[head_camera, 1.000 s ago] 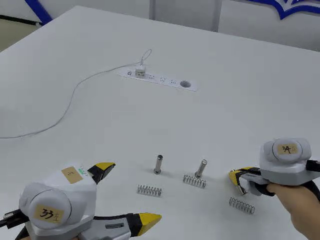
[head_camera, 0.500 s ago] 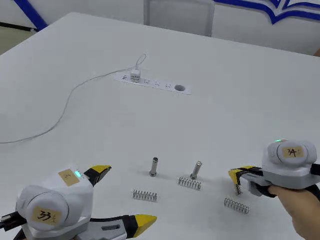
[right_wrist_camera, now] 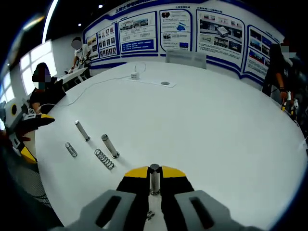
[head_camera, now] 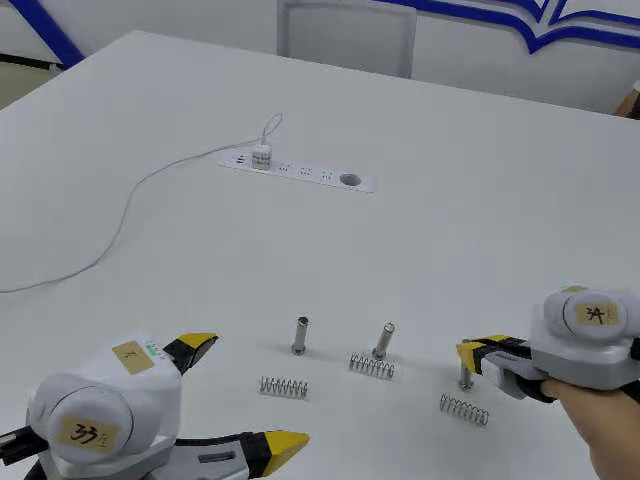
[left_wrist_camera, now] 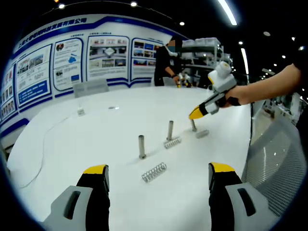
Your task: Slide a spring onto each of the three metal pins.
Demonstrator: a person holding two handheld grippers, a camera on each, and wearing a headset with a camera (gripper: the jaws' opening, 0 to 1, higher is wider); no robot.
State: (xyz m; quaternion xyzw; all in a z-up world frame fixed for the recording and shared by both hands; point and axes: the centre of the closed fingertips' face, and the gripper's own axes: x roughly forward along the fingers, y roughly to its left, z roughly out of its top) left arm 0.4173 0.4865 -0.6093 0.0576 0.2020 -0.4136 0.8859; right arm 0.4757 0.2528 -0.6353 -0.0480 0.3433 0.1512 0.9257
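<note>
Two metal pins [head_camera: 300,335] [head_camera: 383,341] stand upright on the white table [head_camera: 450,200]. My right gripper [head_camera: 468,356] is shut on the third pin [head_camera: 465,377], which stands with its foot on the table; in the right gripper view this pin [right_wrist_camera: 154,179] sits between the yellow tips. Three springs lie flat: one [head_camera: 284,386] in front of the left pin, one [head_camera: 371,367] against the middle pin, one [head_camera: 464,409] just before the held pin. At the near left my left gripper [head_camera: 238,395] hangs open, holding nothing; its own view looks over the nearest spring [left_wrist_camera: 154,172].
A white power strip [head_camera: 300,171] with a plug [head_camera: 262,155] and a cable [head_camera: 125,205] lies further back on the table. A chair [head_camera: 345,35] stands at the far edge. People stand in the background of both gripper views.
The head camera has tilted, shifting the whole picture. My right gripper has drifted slightly right, away from the middle pin, keeping its pin. The left gripper stays open.
</note>
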